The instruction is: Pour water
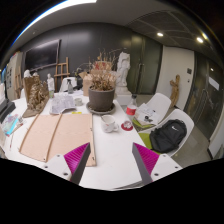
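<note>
Tool open above a cluttered white bench

Fingers of the tool [112, 163] stand wide apart, their magenta pads [76, 155] facing each other across bare white bench [110, 145], holding nothing and touching nothing. Just ahead of the gap, slightly right, sits a white cup [108, 123], well clear of both fingers. To the right of the cup lies a small red round thing [126, 125], and farther back a red and white cup [131, 110]. Beyond the white cup stands a dark pot [101, 99] with dry, brownish plants [101, 72] rising from it. Left of the tool, two tan boards [55, 135] lie flat on the bench, side by side. At the far left stand a clear bottle [50, 85] and a brown figure [37, 94]. On the right, off the bench, a white chair [155, 108] and a black bag [168, 135] sit near each other. A vessel of water cannot be told for certain; the bottle at the far left is the nearest candidate.
</note>
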Demonstrator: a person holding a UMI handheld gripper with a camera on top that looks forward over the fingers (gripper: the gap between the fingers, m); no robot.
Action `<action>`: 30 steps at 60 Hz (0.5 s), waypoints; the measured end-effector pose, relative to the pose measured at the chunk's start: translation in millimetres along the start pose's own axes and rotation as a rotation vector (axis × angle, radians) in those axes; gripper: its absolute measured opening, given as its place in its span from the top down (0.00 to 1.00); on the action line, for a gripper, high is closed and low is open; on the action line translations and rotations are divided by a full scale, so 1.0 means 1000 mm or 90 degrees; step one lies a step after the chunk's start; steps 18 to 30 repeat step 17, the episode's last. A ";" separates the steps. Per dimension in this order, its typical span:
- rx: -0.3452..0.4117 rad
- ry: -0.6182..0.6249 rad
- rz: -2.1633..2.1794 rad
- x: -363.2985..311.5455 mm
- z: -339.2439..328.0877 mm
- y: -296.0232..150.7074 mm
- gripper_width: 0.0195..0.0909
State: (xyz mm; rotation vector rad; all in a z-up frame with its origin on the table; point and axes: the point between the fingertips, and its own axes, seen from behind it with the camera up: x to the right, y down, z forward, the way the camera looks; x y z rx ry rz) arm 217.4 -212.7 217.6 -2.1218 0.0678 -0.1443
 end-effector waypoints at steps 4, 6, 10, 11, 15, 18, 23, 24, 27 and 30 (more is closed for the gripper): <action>0.003 0.001 -0.004 0.001 -0.001 0.000 0.08; 0.002 0.006 -0.014 0.003 -0.002 0.001 0.07; 0.003 0.010 -0.022 0.004 -0.002 0.002 0.07; 0.005 0.010 -0.022 0.004 -0.002 0.002 0.07; 0.005 0.005 -0.021 0.002 0.001 0.003 0.07; 0.000 0.001 -0.020 0.000 0.002 0.003 0.07; 0.000 0.001 -0.020 0.000 0.002 0.003 0.07; 0.000 0.001 -0.020 0.000 0.002 0.003 0.07; 0.000 0.001 -0.020 0.000 0.002 0.003 0.07; 0.000 0.001 -0.020 0.000 0.002 0.003 0.07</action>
